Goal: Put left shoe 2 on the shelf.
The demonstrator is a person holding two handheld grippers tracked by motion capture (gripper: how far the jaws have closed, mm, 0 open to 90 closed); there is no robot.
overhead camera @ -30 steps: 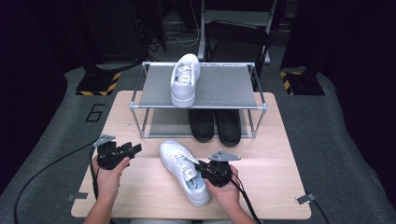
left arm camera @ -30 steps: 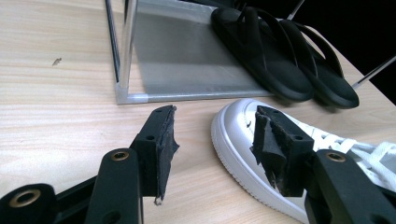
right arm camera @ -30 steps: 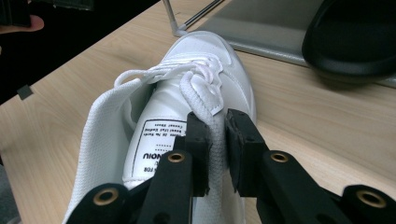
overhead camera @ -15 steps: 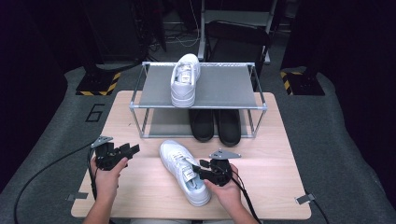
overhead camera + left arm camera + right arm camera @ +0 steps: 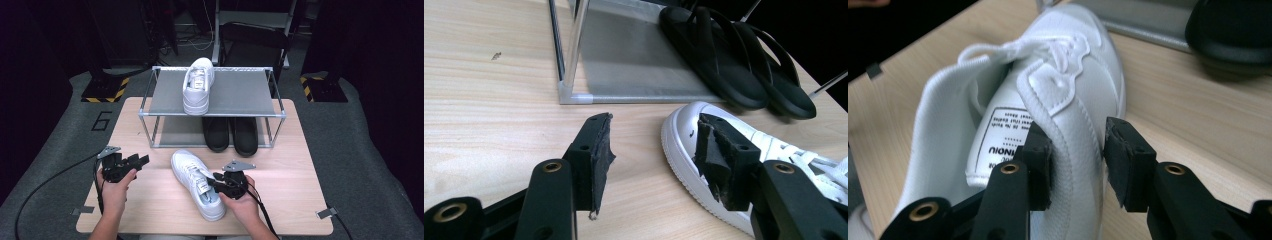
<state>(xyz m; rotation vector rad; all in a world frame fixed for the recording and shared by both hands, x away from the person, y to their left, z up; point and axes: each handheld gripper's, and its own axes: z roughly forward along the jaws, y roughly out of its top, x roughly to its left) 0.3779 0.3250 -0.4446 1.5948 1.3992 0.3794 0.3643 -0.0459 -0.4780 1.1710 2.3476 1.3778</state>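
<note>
1. The white sneaker point(image 5: 196, 183) lies on the tabletop point(image 5: 290, 165) at lower centre of the high view. Its long axis runs on a slant, toe toward the upper left and heel toward the lower right.
2. The right gripper point(image 5: 219, 183) sits at the shoe's right flank near the collar. In the right gripper view its jaws straddle that side wall point(image 5: 1073, 145): one inside the opening by the tongue label, the other outside. They have just been closing, but a gap shows at the outer pad point(image 5: 1122, 160), so I judge it not yet clamped.
3. The left gripper point(image 5: 141, 161) stands to the left of the shoe in the high view, well apart from it, jaws wide with nothing between them. In the left gripper view the sneaker's toe lies just beyond its right-hand jaw. The right hand is plainly the nearer one.
4. Above in the frame stands the shoe rack point(image 5: 150, 112). A matching white sneaker point(image 5: 198, 84) sits on its top shelf left of centre, with bare mesh to its right. Black sandals point(image 5: 230, 134) fill the middle of the lower level.
5. Open tabletop surrounds the shoe. A lift toward the shelf would likely need to clear the front rail.
</note>
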